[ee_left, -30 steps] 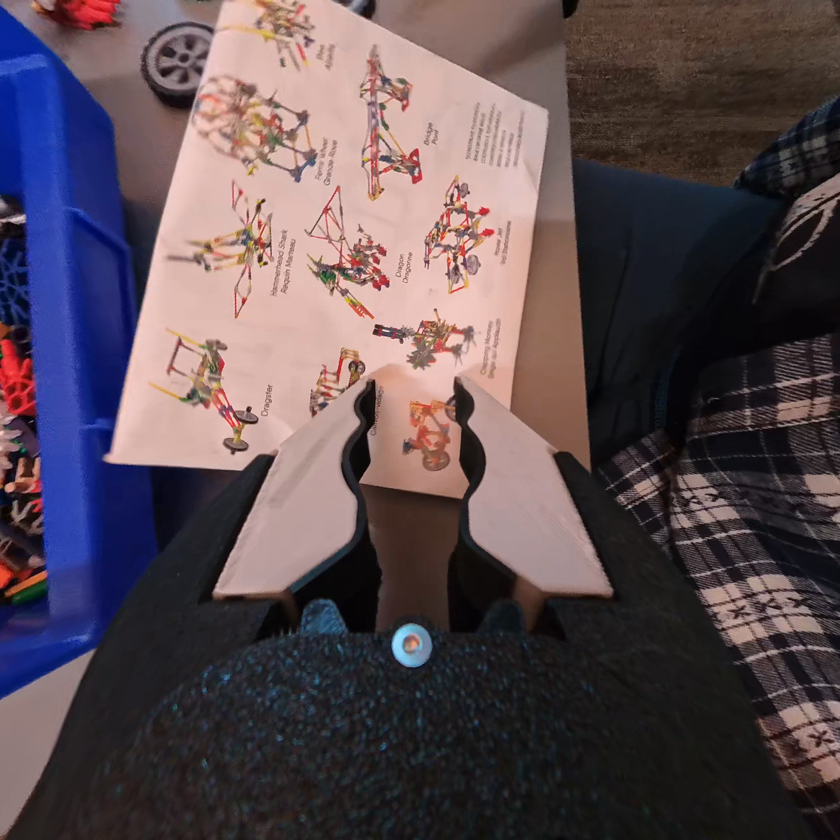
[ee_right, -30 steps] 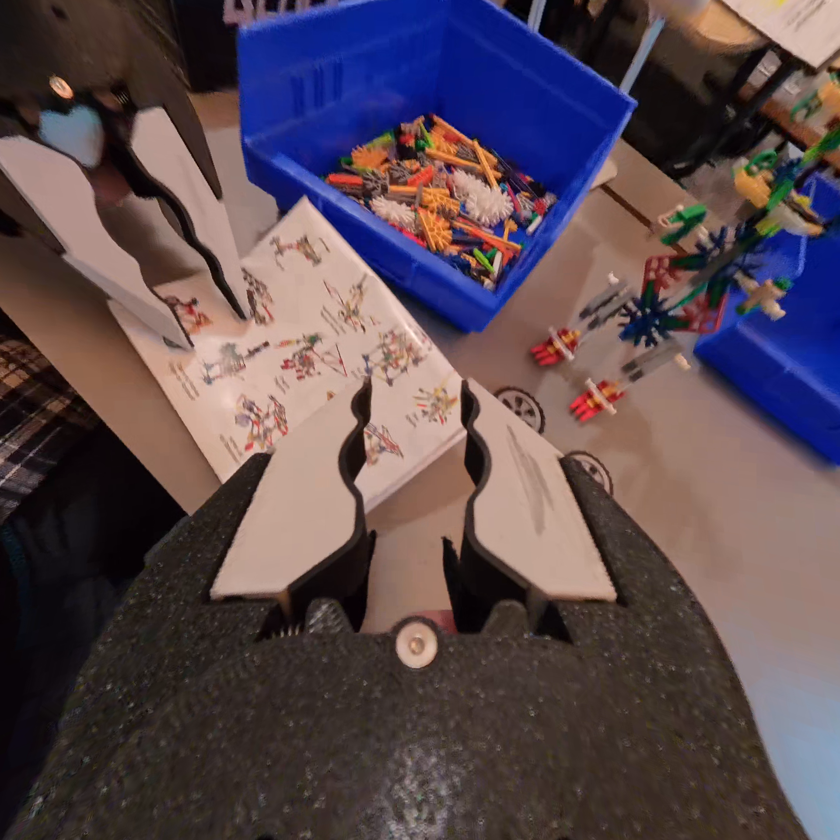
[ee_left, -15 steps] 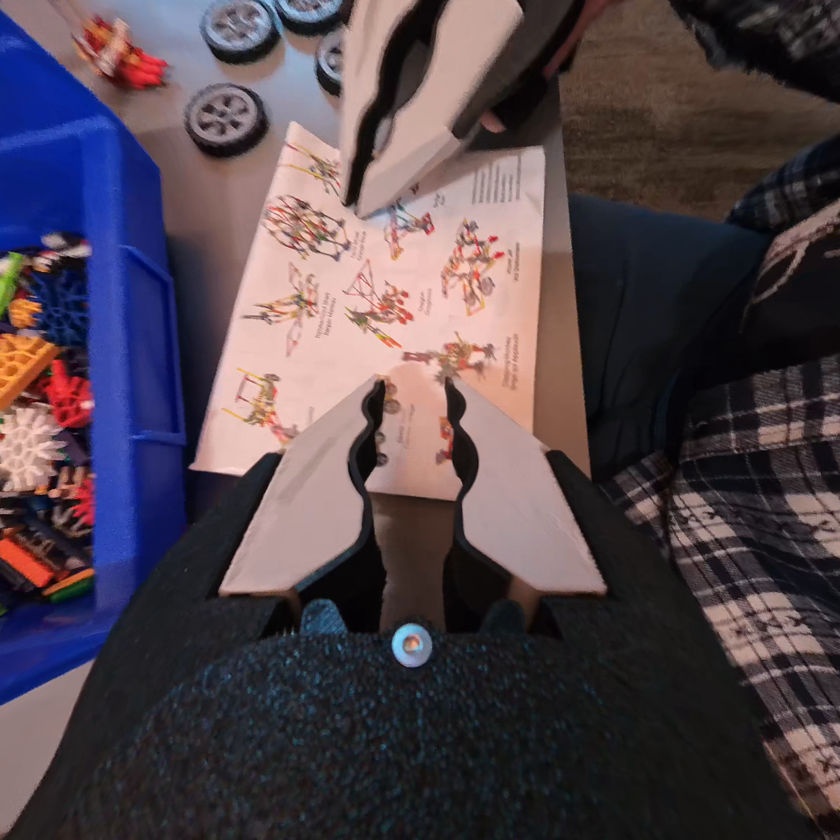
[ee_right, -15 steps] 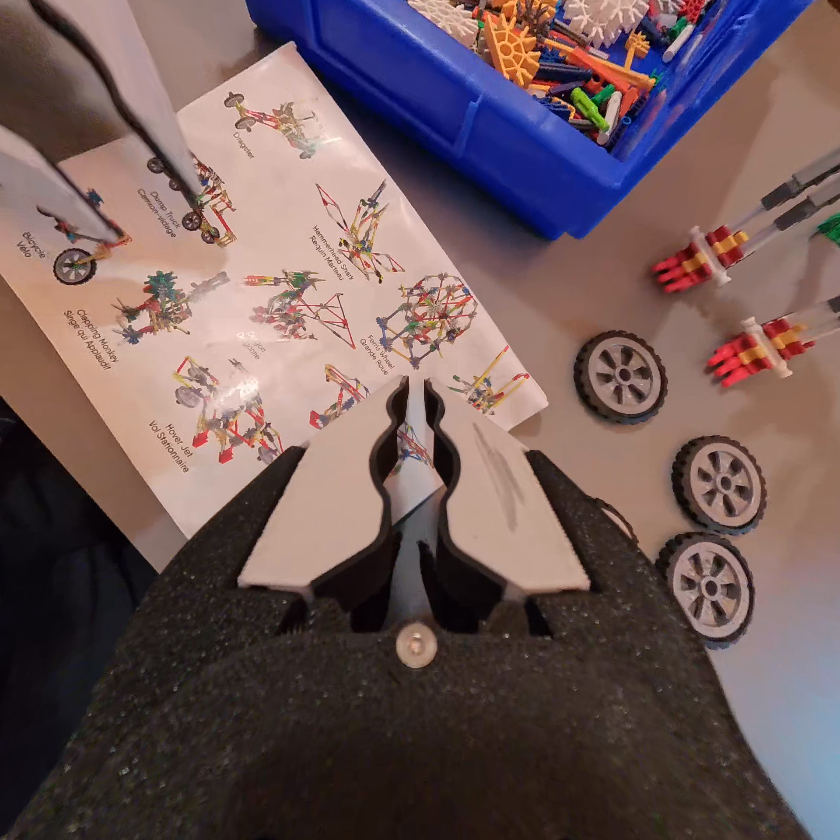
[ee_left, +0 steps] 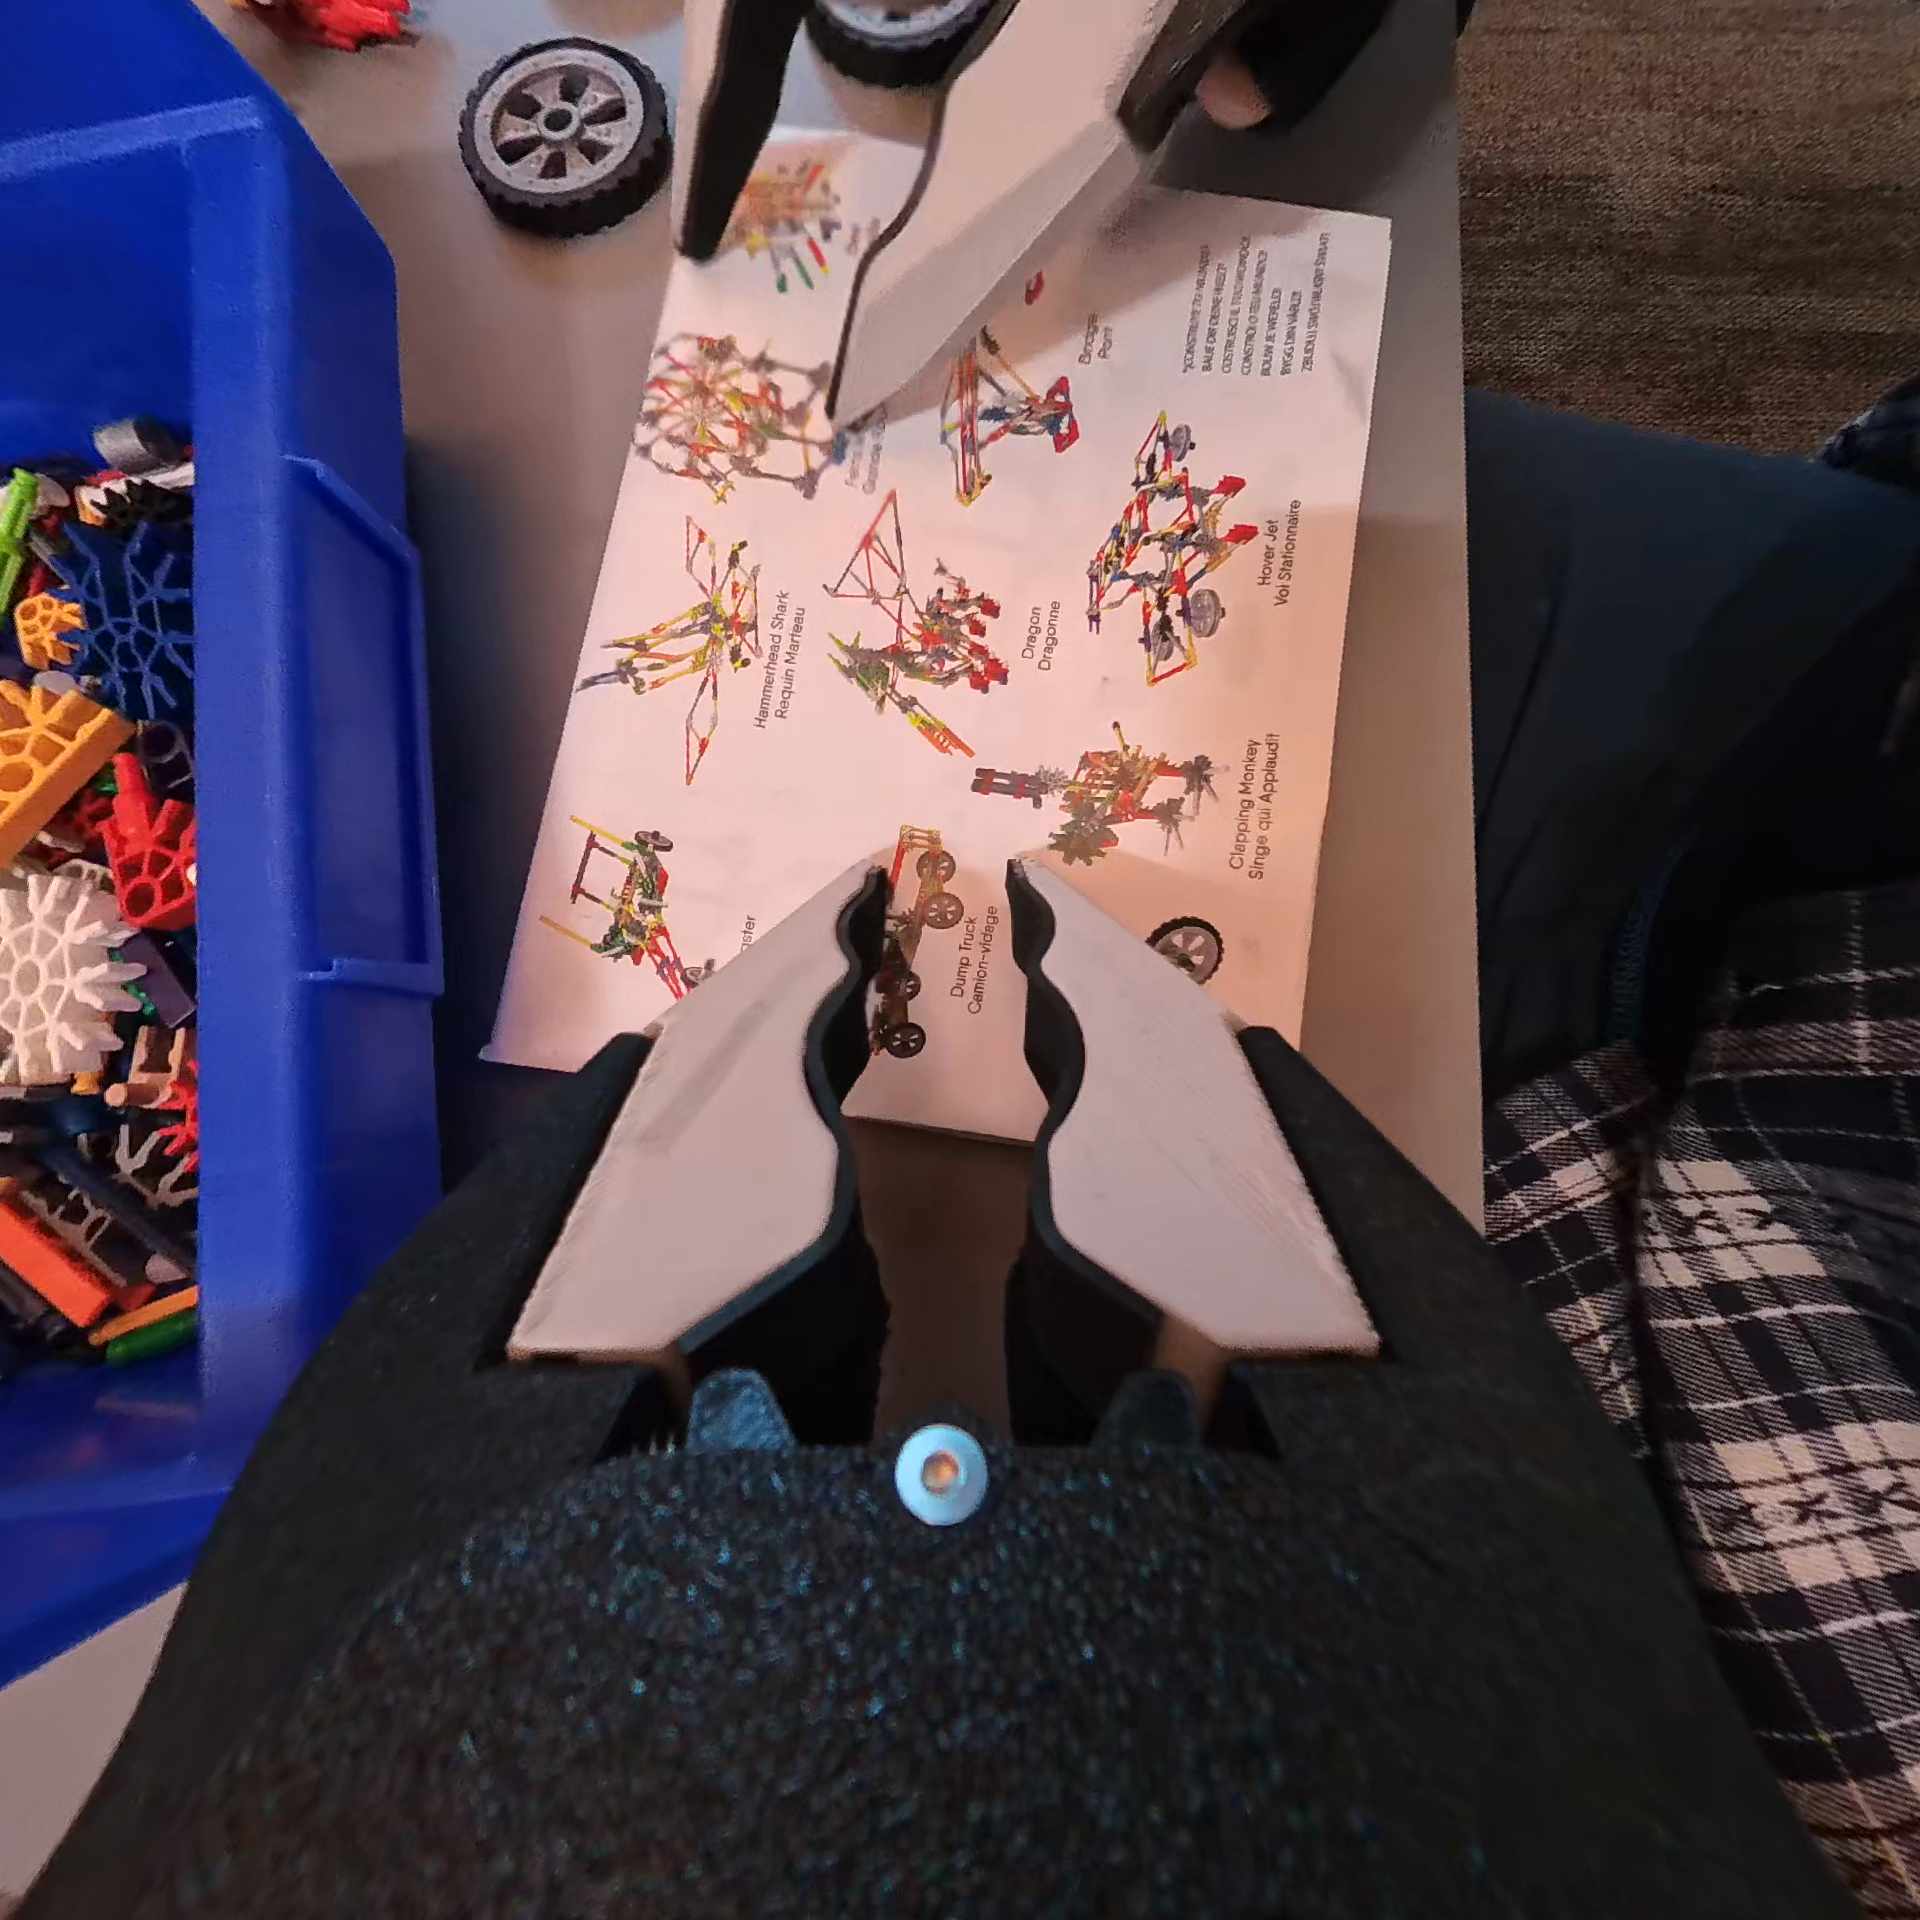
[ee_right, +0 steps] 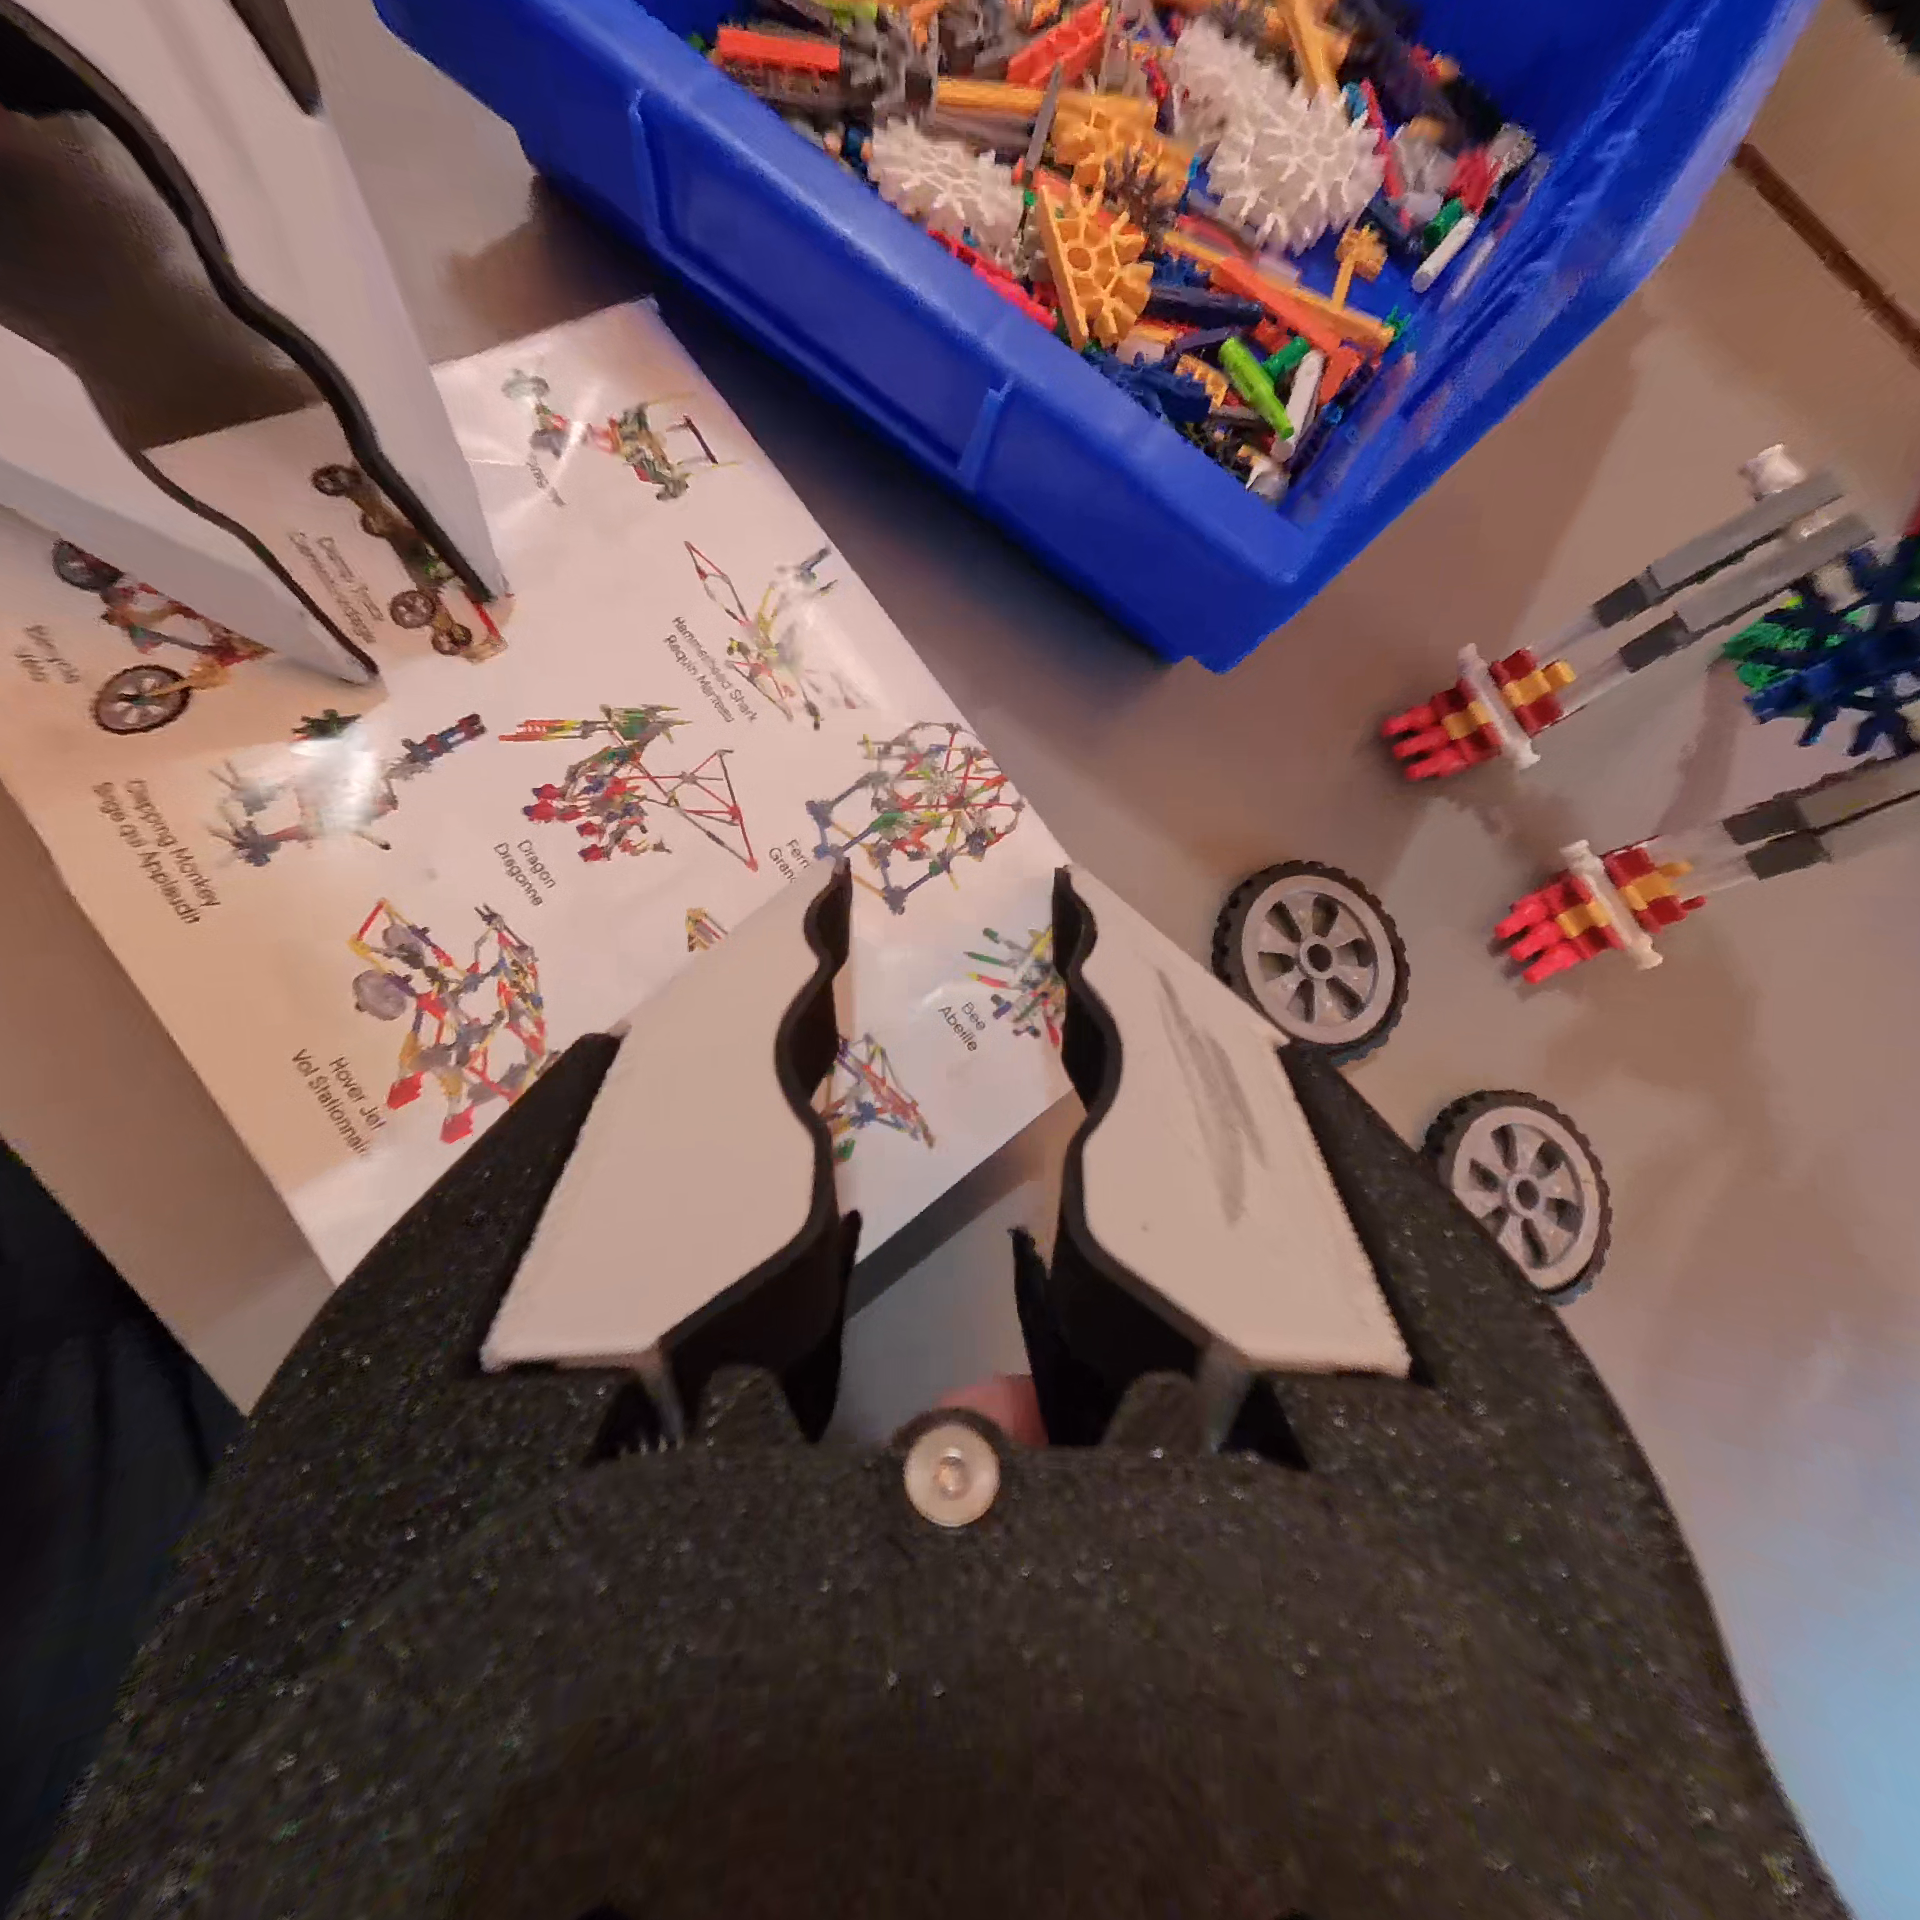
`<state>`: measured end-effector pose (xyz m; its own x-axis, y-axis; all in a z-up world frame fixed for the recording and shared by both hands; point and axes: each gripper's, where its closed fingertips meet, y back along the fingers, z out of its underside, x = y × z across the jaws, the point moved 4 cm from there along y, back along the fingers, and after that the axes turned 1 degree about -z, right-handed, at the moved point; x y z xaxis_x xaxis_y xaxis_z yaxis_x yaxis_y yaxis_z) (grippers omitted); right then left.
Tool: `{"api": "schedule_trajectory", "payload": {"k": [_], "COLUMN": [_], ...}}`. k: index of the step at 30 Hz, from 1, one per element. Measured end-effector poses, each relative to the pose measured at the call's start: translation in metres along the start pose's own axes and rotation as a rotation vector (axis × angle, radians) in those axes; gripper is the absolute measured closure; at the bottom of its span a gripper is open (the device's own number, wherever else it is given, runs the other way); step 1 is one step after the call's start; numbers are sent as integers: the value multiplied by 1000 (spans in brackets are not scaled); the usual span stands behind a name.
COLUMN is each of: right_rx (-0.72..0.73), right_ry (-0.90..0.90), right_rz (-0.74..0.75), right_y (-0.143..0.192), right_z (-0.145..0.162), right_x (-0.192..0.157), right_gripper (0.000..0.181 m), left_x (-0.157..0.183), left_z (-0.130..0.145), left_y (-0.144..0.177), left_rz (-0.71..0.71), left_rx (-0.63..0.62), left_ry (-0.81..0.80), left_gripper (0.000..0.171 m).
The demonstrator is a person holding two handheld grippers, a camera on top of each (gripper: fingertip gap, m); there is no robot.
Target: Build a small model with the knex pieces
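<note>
Both hand-held grippers, left point(ee_left: 945, 883) and right point(ee_right: 951, 904), gape empty over the sheet point(ee_left: 1039, 644) at the surface's near edge; tips, possibly touching, could drag it off.

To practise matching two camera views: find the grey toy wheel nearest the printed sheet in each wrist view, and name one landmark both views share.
Left wrist view: the wheel lies top left, just beyond the sheet's far corner.
Right wrist view: the wheel lies right of centre, beside the sheet's edge.
Shared landmark: the blue bin of building pieces.

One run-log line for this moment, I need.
left gripper: open, over white printed sheet | right gripper: open, over same sheet | blue plastic bin beside
</note>
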<state>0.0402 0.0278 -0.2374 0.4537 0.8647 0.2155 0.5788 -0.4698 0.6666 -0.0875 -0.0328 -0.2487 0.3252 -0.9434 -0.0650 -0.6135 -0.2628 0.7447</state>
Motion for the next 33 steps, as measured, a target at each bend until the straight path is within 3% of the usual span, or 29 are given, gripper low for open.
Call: {"api": "schedule_trajectory", "payload": {"k": [5, 11, 16, 21, 25, 30, 33], "right_rx": [-56, -66, -70, -19, -63, -74, -70], "right_ry": [-76, -94, -64, -26, -41, -83, -101], "right_rz": [-77, -112, -146, -93, -125, -162, -174], "right_y": [-9, -8, -4, -1, -14, -14, -15], "right_z": [8, 9, 7, -3, 4, 5, 6], "right_x": [-3, -5, -9, 2, 1, 1, 1], "right_gripper": [156, 159, 151, 137, 140, 141, 141], "left_x": [1, -8, -18, -14, -15, -18, -24], "left_z": [-5, -38, -37, -37, -38, -55, -48], "left_y": [1, -5, -30, -36, -37, -35, -46], "left_rz": [18, -57, -111, -88, -84, -100, -134], "left_rx": [-9, 97, 20, 40, 31, 99, 29], "left_ry": [-14, -28, -3, 35, 31, 39, 38], "left_gripper": [150, 147, 140, 150, 149, 143, 130]}}
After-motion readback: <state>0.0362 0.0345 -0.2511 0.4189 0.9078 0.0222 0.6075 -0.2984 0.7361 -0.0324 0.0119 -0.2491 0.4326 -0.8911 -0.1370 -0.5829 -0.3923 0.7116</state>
